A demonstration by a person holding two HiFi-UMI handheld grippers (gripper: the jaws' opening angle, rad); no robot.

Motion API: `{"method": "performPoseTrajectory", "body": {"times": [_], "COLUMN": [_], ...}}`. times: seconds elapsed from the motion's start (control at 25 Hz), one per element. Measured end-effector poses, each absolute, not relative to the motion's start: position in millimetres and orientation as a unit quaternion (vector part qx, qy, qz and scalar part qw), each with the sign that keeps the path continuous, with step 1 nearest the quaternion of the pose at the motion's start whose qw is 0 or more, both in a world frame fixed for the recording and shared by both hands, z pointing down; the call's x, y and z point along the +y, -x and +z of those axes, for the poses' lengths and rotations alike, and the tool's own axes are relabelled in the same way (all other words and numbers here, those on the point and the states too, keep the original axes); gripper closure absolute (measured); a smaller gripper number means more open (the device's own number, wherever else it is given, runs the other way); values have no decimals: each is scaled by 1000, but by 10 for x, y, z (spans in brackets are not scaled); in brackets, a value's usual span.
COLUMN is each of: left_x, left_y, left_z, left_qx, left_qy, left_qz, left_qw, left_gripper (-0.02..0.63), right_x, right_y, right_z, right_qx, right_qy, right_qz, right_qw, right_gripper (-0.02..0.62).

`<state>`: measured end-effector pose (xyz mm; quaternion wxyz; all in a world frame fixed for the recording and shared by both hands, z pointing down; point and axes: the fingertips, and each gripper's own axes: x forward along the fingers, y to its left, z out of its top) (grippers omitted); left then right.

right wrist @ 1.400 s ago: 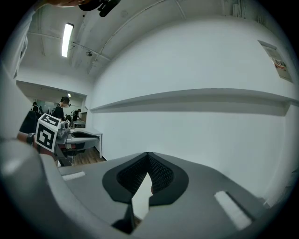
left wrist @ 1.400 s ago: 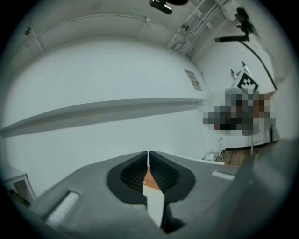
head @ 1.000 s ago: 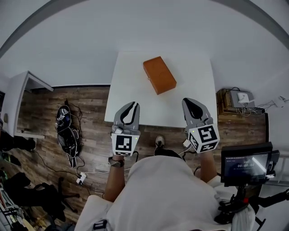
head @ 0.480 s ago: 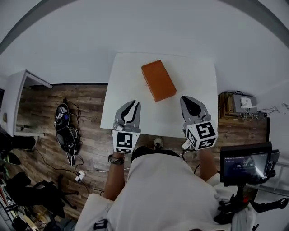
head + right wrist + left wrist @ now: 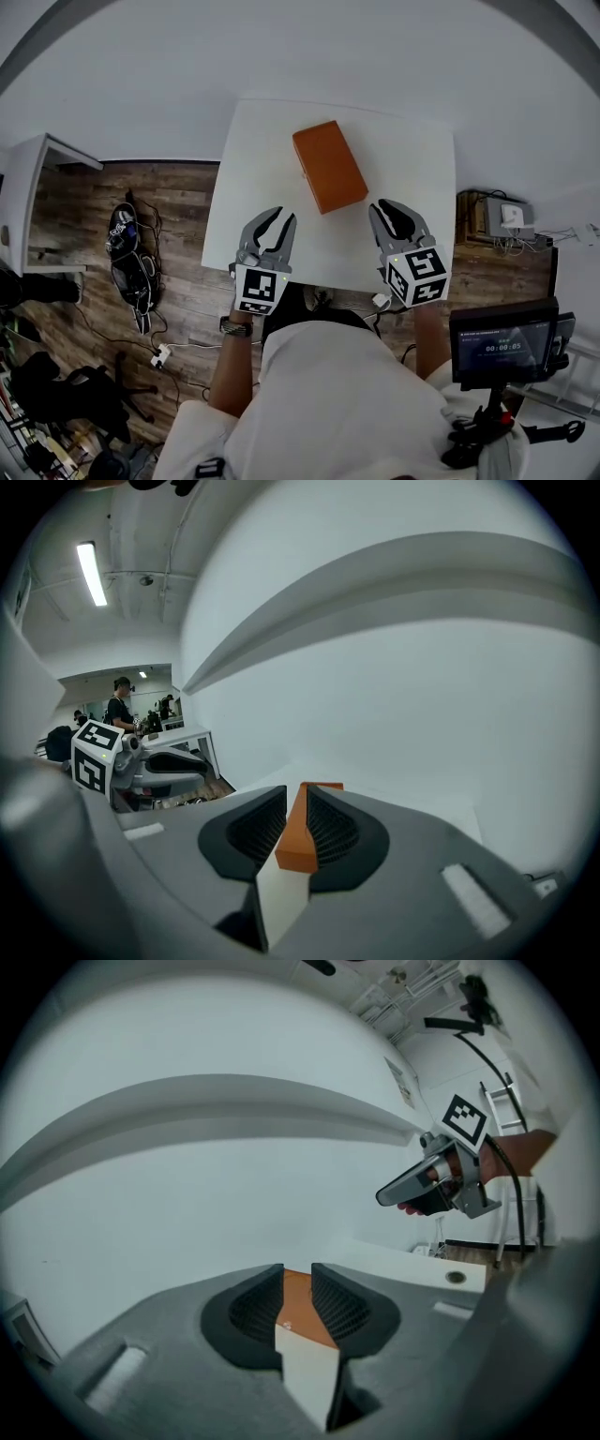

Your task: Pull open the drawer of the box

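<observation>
An orange box (image 5: 328,167) lies slantwise on the white table (image 5: 412,159), toward the far side. My left gripper (image 5: 274,220) hovers over the table's near edge, short of the box and to its left. My right gripper (image 5: 392,211) hovers to the box's near right. Both jaws have just been opening and hold nothing. In the left gripper view the box (image 5: 296,1302) shows through the gap of the left gripper (image 5: 297,1274), well ahead. The right gripper view shows the box's (image 5: 302,829) end between the open fingers of the right gripper (image 5: 296,794), untouched.
Wooden floor surrounds the table, with cables and shoes (image 5: 127,267) at the left and a white desk (image 5: 33,192) beyond. A screen on a stand (image 5: 502,342) stands at the near right, a small device (image 5: 502,216) by the table's right side. A white wall rises behind the table.
Both grippers have moved forward from off the table's near edge to over it, closer to the orange box. Both pairs of jaws stand wider apart than before.
</observation>
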<state>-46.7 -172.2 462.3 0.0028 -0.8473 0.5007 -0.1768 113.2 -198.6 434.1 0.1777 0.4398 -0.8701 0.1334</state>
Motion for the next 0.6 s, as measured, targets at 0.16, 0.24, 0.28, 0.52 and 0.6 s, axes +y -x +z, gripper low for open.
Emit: {"method": "performPoseTrajectory", "body": {"times": [0.16,0.24,0.28,0.52,0.6], "left_x": [-1977,-2170,-2238,-2492,-2522], "left_y": [628,674,671,665,651], "left_z": [4918,5124,5204,5492,5591], "left_qx": [494,483,477,435,417], "left_qy": [849,852,855,874,881], "left_qz": [-189,-197,-201,-211,-216], "left_qw": [-17,-29,-34,-55,-61], "left_gripper": [511,509,506,499,499], "right_x": [-2225,-2417,-2483,-2710,-2759], "right_y": [-1020,-981,-982,-950,-944], "right_z": [4630,4825,4898,5118,5187], "right_qx": [-863,-858,-855,-841,-838], "right_qy": [-438,-439,-440,-446,-445], "right_qz": [167,183,190,214,224], "right_qw": [187,193,196,218,223], "right_gripper": [505,491,485,474,465]}}
